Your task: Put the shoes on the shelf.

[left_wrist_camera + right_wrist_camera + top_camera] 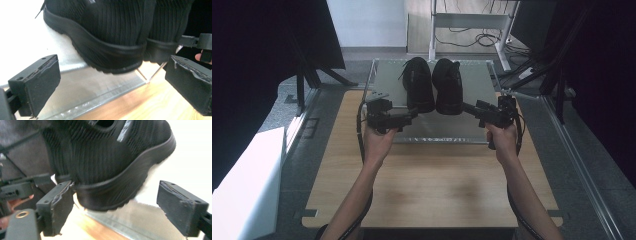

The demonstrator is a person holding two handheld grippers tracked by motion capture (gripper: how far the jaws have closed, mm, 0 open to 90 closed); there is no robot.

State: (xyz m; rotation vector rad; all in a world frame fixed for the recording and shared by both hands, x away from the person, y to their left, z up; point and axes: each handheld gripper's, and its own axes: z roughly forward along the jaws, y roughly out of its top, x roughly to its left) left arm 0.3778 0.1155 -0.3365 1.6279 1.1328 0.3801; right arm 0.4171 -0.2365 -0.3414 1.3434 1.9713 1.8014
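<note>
Both grippers, left [412,114] and right [468,108], gape wide and empty at the heels of two black shoes [434,85] side by side on the far metal tray [439,131]; neither shoe looks gripped yet, so any lifting remains

Black ribbed-knit shoes [434,85]; seemingly silver tray [432,127].

A black knit shoe [110,162] is seen heel-first, its ribbed fabric and thick grooved sole raised above a shiny metal tray [140,220]. The right gripper [117,212] is held with its jaws spread wide, one padded jaw at either side of the heel, and neither pad is pressed against it. Bare wood [82,227] is shown below the tray edge. At far left, the other gripper [17,188] and fingertips [18,203] are partly visible.
</note>
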